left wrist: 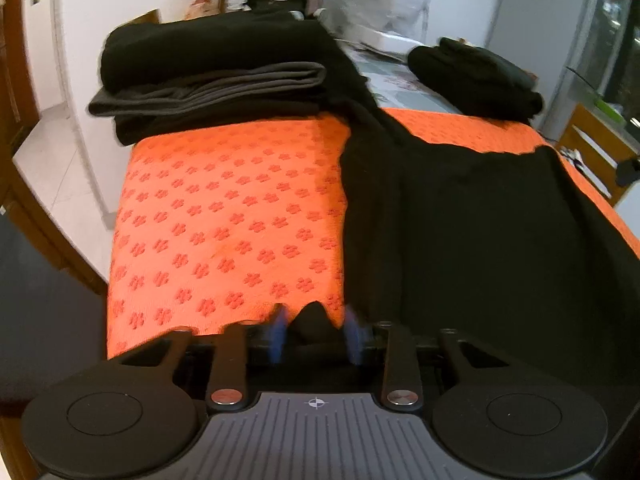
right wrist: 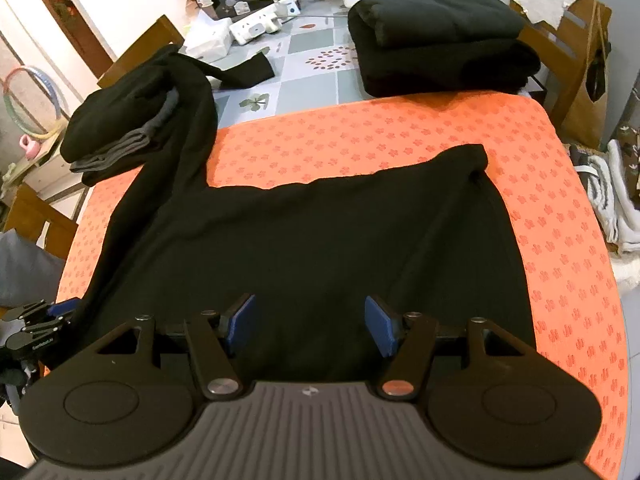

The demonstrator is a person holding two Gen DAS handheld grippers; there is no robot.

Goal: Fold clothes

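A black garment lies spread across the orange patterned mat, filling the centre and lower half of the right wrist view; one long sleeve or leg runs up the left of that frame toward a folded stack of black and grey clothes in the upper left. A second folded black pile sits in the upper right, on the tiled table surface beyond the mat. The right gripper hangs over the near part of the garment with its blue pads standing well apart and nothing pinched between them. The left gripper appears at the bottom centre of the left wrist view, at the garment's near left corner. Its blue fingertips are motion-blurred, so the contact is hard to read, but a dark fold of cloth sits between them and the jaws look closed on it. In the right wrist view, the same tool shows at the lower left edge of the frame, beside the mat's edge.
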